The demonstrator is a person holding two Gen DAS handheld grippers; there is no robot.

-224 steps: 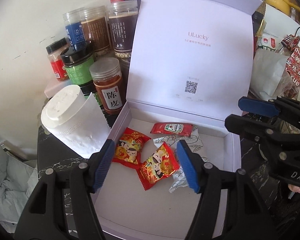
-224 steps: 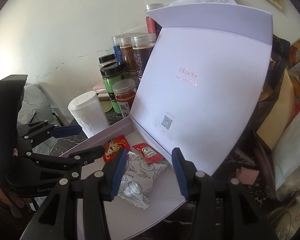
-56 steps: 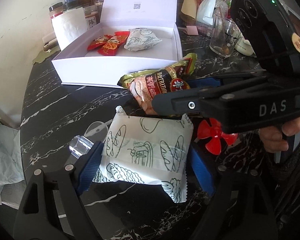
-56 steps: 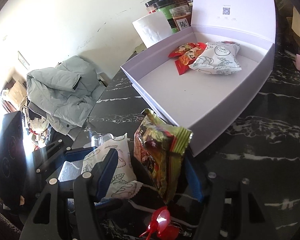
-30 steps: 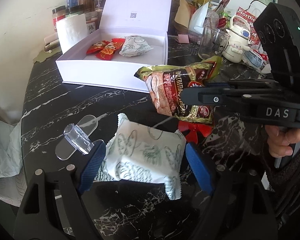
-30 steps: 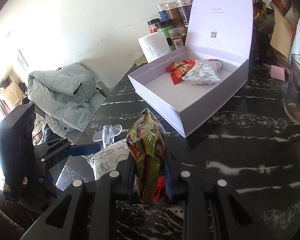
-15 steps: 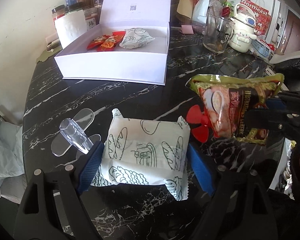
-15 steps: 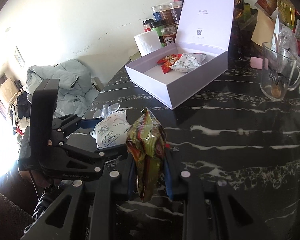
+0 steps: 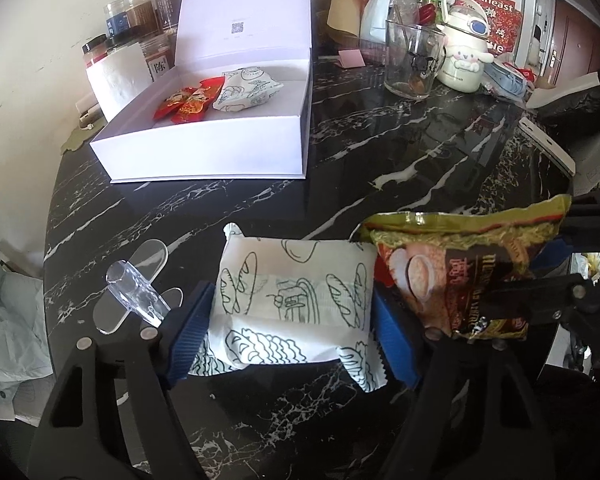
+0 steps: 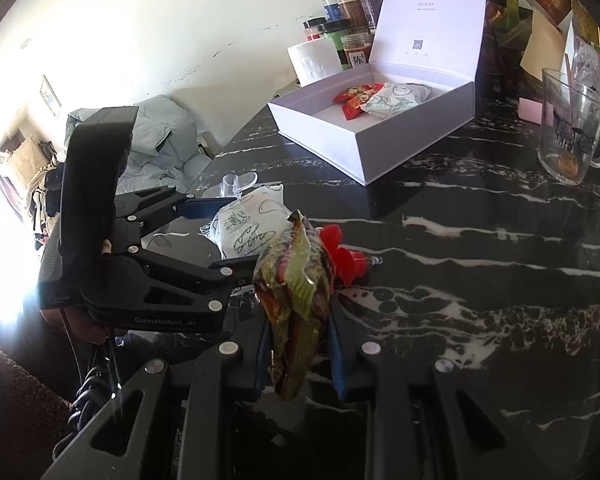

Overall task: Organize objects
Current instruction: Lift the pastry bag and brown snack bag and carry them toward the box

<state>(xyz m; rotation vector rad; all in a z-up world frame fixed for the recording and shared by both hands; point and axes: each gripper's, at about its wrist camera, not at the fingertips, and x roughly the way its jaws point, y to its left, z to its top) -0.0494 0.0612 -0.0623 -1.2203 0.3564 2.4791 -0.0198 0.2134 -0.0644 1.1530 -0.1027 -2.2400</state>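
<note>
Two packets are in play, one per tool. My left tool [image 9: 292, 328] straddles the white bread packet [image 9: 296, 300], which lies flat on the bench [image 9: 380, 168] with its long axis running crosswise from one blue pad to the other. I am closing the jaws on it now; the pads look to be at its crimped ends, and I cannot tell whether they press yet. My right tool [image 10: 300, 344] is clamped tight on the green-and-red snack bag [image 10: 296, 300], held edge-up off the bench.

What my next move turns on, as I judge it, is the white box [image 10: 380, 148]. It sits ahead of both tools, well apart from them across bare dark marble, its lid standing upright at the far side and its near wall facing me. From the left tool it lies ahead and slightly left, from the right tool ahead and slightly right. Neither hand seems clearly nearer. Inside, against the far end, lie a second bread packet [image 9: 248, 88] and some small red sachets [image 9: 188, 100], so the near half of the floor is free.

The bread packet is soft, puffy film with line drawings and serrated seals. The snack bag is glossy, crinkled foil. The box is stiff matte card. A clear plastic piece [image 9: 136, 292] lies just left of the left tool, and a red plastic piece [image 10: 340, 256] sits just behind the snack bag.
</note>
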